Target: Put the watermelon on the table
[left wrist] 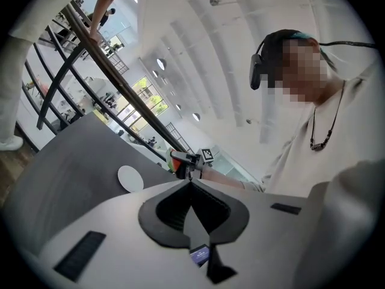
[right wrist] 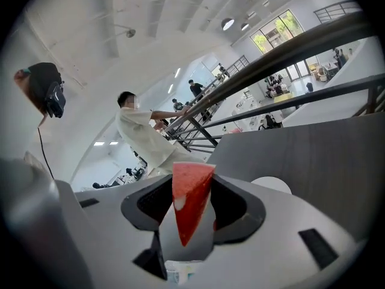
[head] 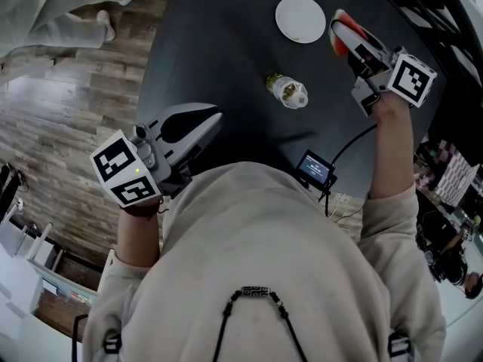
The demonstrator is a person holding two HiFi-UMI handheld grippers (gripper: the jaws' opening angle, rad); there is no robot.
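Observation:
A red wedge of watermelon [right wrist: 191,200] with a green rind [head: 337,36] is clamped between the jaws of my right gripper [right wrist: 192,182]. In the head view that right gripper [head: 346,32] hovers over the far right part of the dark table [head: 219,44], just right of a white plate [head: 300,19]. My left gripper [head: 207,121] is held near the table's near edge, with its jaws together and nothing between them. In the left gripper view the closed tips [left wrist: 191,182] point toward the distant watermelon [left wrist: 176,162] and the plate [left wrist: 130,178].
A small plastic bottle [head: 287,90] lies on the table between the grippers. A small screen device [head: 315,168] with a cable hangs at my chest. A person in white [right wrist: 144,138] stands by the black railing [right wrist: 283,59]. Wooden floor [head: 68,111] lies to the left.

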